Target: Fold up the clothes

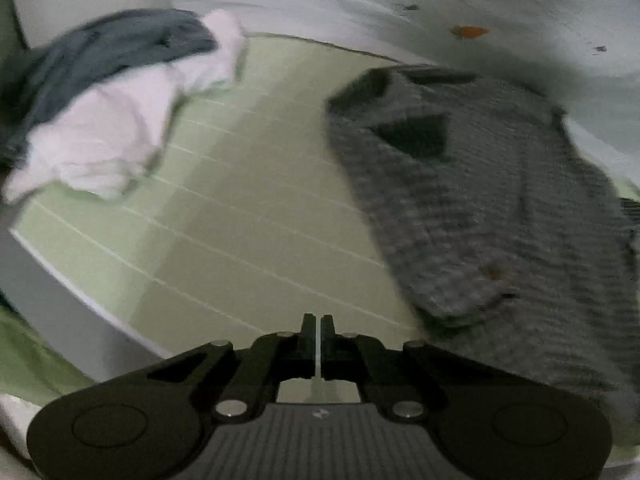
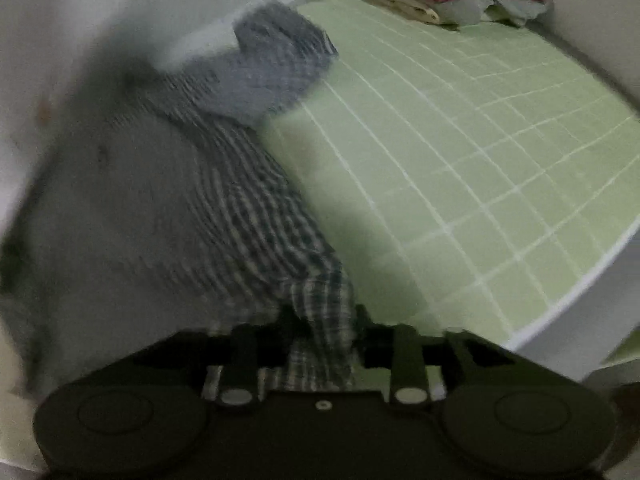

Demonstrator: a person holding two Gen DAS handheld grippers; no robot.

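Between the right hand-held gripper [image 2: 320, 320] jaws, half apart, sits the checked shirt [image 2: 248, 216], lower centre; it could slip free. Left hand-held gripper [image 1: 318, 328]: almost together, empty, over the green surface [image 1: 240, 220].

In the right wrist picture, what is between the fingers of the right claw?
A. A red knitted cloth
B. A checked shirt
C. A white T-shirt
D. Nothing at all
B: a bunch of the checked shirt sits between the fingers of the right claw, over the green gridded mat.

The shirt [image 1: 480, 200] lies on the mat [image 1: 248, 200], right of the clothes pile [image 1: 112, 112].
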